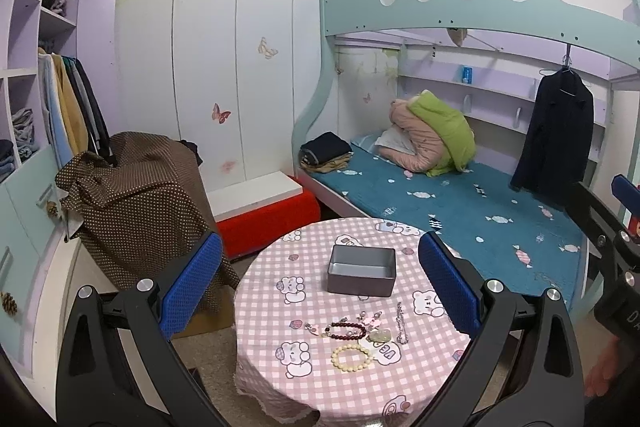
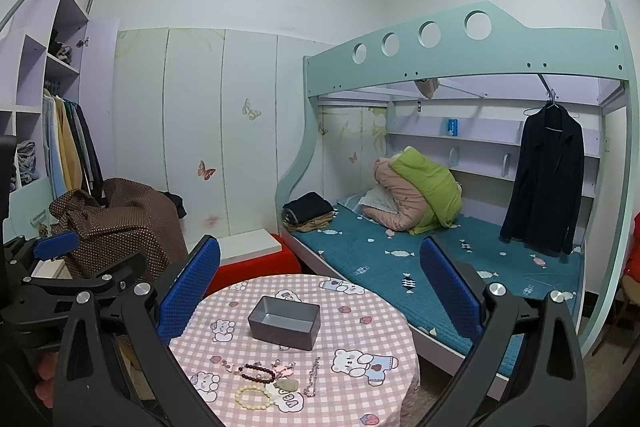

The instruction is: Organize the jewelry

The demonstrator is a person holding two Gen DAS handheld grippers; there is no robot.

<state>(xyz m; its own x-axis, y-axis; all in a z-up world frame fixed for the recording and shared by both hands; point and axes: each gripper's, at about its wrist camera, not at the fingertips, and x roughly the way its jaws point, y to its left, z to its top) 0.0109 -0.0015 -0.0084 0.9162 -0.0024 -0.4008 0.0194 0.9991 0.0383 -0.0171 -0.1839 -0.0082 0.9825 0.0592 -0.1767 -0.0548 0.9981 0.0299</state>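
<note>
A round table with a pink checked cloth (image 1: pixel 424 379) (image 2: pixel 360 399) holds an empty grey rectangular box (image 1: pixel 361 270) (image 2: pixel 285 321). In front of the box lie a dark red bead bracelet (image 1: pixel 346 329) (image 2: pixel 257 373), a cream bead bracelet (image 1: pixel 352 357) (image 2: pixel 253 397), a pale green pendant (image 1: pixel 379 336) (image 2: pixel 287 384), a silver chain (image 1: pixel 401 323) (image 2: pixel 312 377) and small pink charms (image 1: pixel 370 319) (image 2: pixel 282 369). My left gripper (image 1: pixel 320 283) is open and empty above the table. My right gripper (image 2: pixel 320 287) is open and empty, also held back from the table.
A bunk bed with a blue mattress (image 1: pixel 480 203) (image 2: pixel 400 267) stands right of the table. A brown dotted cloth covers something (image 1: pixel 136 203) (image 2: pixel 120 223) on the left. A red and white bench (image 1: pixel 264 211) sits behind. An open wardrobe (image 1: pixel 48 99) is far left.
</note>
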